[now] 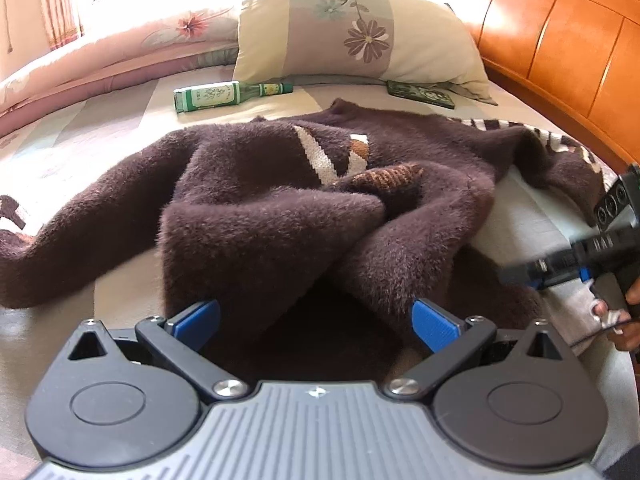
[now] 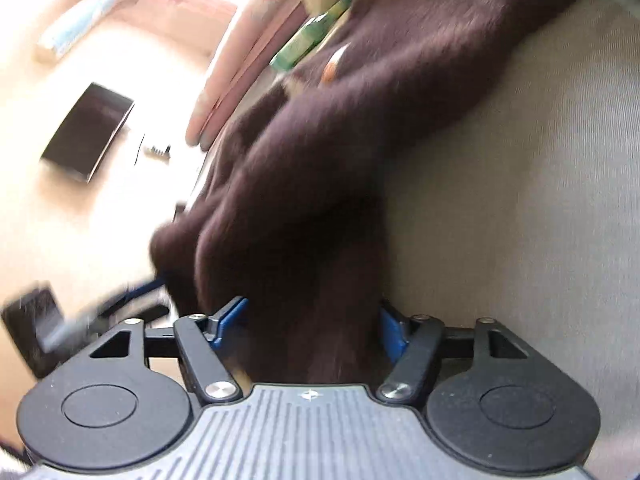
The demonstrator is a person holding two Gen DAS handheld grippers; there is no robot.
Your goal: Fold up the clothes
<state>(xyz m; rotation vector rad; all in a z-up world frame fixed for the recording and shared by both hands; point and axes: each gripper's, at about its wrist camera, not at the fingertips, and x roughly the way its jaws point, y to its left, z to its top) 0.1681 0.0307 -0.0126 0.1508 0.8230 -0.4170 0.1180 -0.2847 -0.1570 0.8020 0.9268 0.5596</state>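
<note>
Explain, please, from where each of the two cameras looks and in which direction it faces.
Left wrist: sits behind the open left gripper, faces across the bed toward the pillow; a hand shows at right.
Right wrist: sits behind the right gripper, tilted and blurred, faces along the bed edge toward the floor.
Shared: brown sweater, green bottle.

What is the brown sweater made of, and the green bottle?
The brown sweater looks like soft, fuzzy knit, perhaps wool or fleece: fine hairs stand up all over. The green bottle looks like shiny glass with a paper label, though it may be plastic.
</note>
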